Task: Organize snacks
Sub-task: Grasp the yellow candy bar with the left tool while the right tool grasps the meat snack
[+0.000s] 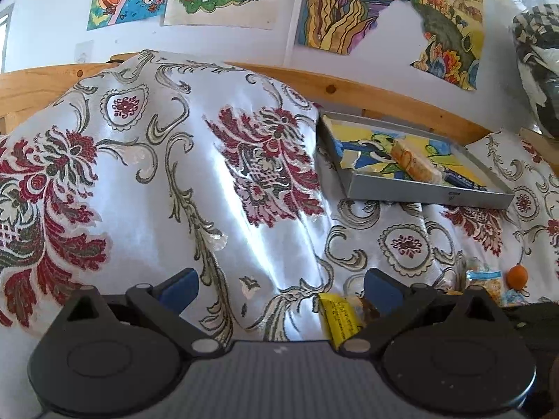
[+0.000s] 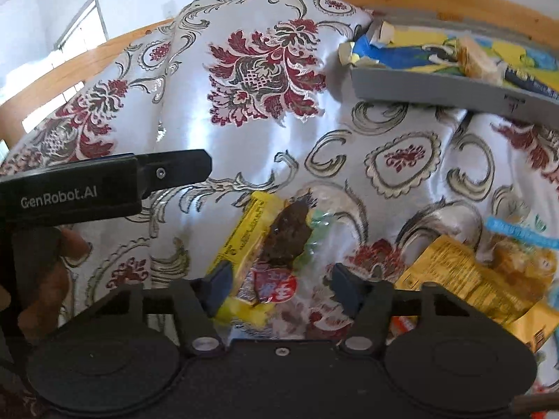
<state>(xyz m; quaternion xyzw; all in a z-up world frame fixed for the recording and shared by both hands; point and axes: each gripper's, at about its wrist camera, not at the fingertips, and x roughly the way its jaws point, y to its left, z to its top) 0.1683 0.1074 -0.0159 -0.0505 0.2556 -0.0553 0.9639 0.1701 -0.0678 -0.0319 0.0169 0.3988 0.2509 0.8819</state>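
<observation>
Right gripper: the right gripper hangs at lower centre of its view, jaws spread apart, nothing between them yet.
Left gripper: the left gripper sits at the bottom of its frame, jaws wide apart and empty.
Target snack: a yellow-edged clear snack packet with a dark brown piece inside lies on the satin bedspread, just under the right jaws.
Other snacks: a yellow bag lies at lower right, near the packet.
Slip risk: the glossy film may well slide or crumple as the jaws close; the soft cloth could get pinched too.
Tray: a shallow grey tray, upper right, holds a pale orange wrapped bar and a dark blue packet.
</observation>
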